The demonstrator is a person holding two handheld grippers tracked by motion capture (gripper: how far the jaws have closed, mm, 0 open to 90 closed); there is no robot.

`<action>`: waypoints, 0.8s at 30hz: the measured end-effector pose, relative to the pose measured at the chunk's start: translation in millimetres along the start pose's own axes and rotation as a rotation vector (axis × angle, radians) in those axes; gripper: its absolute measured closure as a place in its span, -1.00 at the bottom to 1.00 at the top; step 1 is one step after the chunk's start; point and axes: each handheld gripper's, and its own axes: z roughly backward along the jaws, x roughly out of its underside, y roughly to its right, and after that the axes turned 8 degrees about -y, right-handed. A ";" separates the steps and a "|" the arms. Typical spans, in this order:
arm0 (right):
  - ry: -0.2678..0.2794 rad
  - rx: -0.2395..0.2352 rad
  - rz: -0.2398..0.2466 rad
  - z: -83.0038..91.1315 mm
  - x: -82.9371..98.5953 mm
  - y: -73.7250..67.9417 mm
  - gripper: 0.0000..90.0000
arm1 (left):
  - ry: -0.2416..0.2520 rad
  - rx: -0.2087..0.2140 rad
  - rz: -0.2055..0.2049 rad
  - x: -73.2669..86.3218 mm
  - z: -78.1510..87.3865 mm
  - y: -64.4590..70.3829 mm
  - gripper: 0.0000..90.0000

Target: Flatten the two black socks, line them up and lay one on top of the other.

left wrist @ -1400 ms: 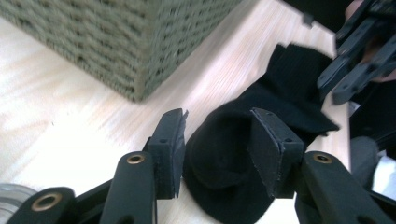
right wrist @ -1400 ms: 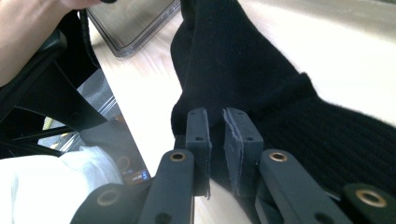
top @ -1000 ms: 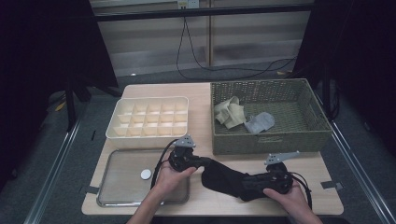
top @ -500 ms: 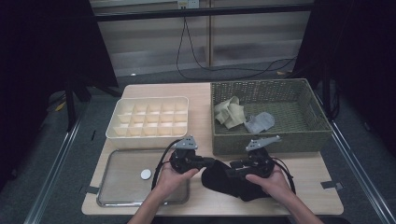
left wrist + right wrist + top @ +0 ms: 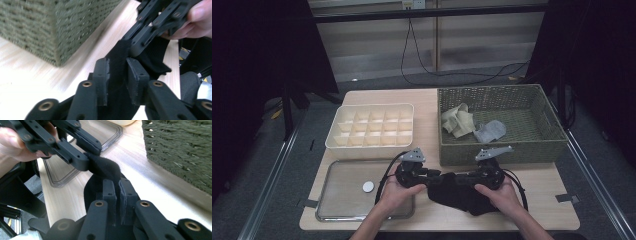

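Black cloth (image 5: 459,192) hangs bunched between your two grippers, low over the near edge of the wooden table (image 5: 542,200). Your left gripper (image 5: 428,176) pinches one end of it; in the left gripper view its jaws are pressed onto a fold of the fabric (image 5: 117,67). Your right gripper (image 5: 469,179) pinches the other end, and in the right gripper view its jaws are pressed together on a thin ridge of the same cloth (image 5: 105,170). The two grippers sit close together, tips pointing at each other, with the cloth sagging below and between them toward you.

Just beyond both grippers stands a green woven basket (image 5: 542,145), its near wall right behind your right gripper and close enough to block a forward push. Inside it, farther off, lie a beige cloth (image 5: 458,120) and a grey cloth (image 5: 490,131), side by side and touching. Beyond your left gripper, and a little to its left, sits a cream divided box (image 5: 371,127) with its small compartments. A shallow metal tray (image 5: 332,197) lies directly to the left of your left gripper, partly under your left hand (image 5: 394,192), with a small white disc (image 5: 368,186) on it just beside that hand. Your right hand (image 5: 502,195) rests near the table's front edge
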 end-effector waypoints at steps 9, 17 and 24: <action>0.026 -0.009 0.004 4.9 0.9 -3.1 0.87 | -0.061 -0.008 0.039 9.4 -8.9 -11.9 0.50; -0.006 -0.056 0.033 -0.7 3.2 -7.7 0.77 | -0.053 -0.041 0.066 9.2 -18.8 -14.7 0.57; -0.051 -0.076 0.044 -8.9 8.5 -11.0 0.69 | -0.025 -0.075 0.098 11.9 -9.5 -23.0 0.56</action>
